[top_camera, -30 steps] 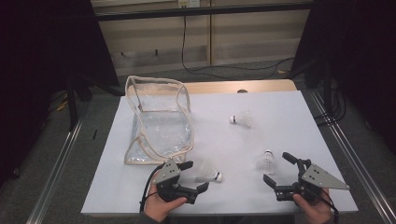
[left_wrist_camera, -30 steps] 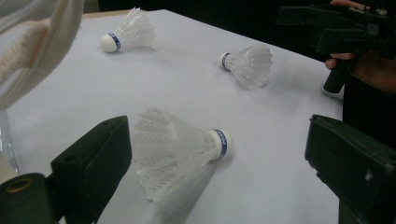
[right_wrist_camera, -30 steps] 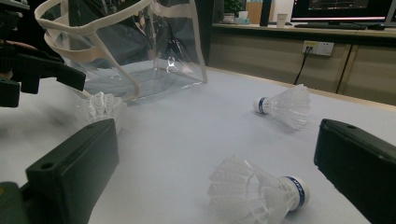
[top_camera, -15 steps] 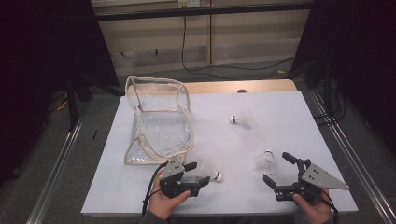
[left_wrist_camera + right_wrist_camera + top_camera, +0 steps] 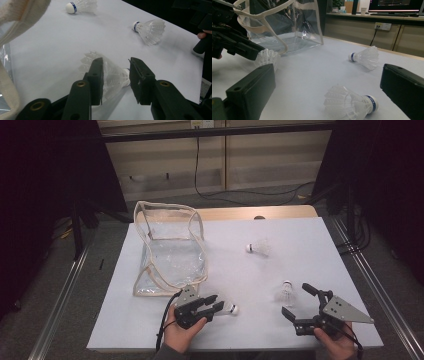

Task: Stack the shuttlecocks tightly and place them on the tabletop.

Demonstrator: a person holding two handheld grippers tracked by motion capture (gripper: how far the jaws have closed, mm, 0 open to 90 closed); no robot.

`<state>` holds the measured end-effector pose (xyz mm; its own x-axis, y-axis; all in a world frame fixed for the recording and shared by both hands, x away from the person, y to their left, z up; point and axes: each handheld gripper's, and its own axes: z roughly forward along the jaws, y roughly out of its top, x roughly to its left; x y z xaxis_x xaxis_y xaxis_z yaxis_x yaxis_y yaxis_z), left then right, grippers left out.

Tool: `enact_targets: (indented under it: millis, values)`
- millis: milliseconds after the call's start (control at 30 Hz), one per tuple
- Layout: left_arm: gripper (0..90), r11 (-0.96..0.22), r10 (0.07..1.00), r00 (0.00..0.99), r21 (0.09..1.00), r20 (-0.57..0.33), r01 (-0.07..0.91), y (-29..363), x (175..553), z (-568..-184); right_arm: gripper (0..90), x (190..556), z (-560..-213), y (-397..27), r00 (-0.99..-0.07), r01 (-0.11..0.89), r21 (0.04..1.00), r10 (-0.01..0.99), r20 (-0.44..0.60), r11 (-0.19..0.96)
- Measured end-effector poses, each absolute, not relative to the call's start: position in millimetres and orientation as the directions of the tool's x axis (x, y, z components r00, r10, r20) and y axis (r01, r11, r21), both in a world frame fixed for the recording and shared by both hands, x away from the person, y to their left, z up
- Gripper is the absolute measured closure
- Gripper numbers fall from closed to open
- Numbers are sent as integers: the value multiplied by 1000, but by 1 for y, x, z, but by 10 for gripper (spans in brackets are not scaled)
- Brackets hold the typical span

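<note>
Left hand-held gripper (image 5: 216,306): my jaws have just been closing around the nearest shuttlecock (image 5: 110,75); its feather skirt sits between them, but I see a gap on each side, so I read them as not yet pressing on it.
Right hand-held gripper (image 5: 296,302): released, jaws wide, parked near the right front of the counter (image 5: 310,240) with nothing between them.
Where my shuttlecock is: near edge of the counter, left of centre, lying on its side just right of my left hand (image 5: 181,335).
Which way it points: in the high view its white cork (image 5: 233,309) points right and the feathers open toward the left, into my jaws.
Long axis: roughly left to right across the counter, level with the surface.
Risk, crushing: the jaws bracket the skirt rather than the cork, so I judge a hard squeeze could bend or splay the feathers.
Risk, slipping: the skirt is a cone; uneven pressure could squirt it out toward the cork end and roll it rightward.
Risk, scraping: my jaw tips ride low, so they could drag on the counter and nudge the shuttlecock.
Other things: a second shuttlecock (image 5: 286,293) lies just beside my right gripper, a third (image 5: 258,248) farther back, and the clear bag (image 5: 170,251) stands at far left.
</note>
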<state>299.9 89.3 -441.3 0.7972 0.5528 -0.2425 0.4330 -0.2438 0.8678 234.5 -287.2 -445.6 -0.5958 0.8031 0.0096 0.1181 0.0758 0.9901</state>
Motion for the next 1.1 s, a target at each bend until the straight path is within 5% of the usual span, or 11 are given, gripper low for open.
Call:
enact_targets:
  millis: [600,1100]
  values:
    - [887,-242,514,813,863,-275,445,83,297,-435,0,234,-445,-289,-596,116,990,803,9,75]
    - [900,-285,557,805,864,-203,415,64,298,-421,0,234,-445,-291,-592,115,991,806,10,71]
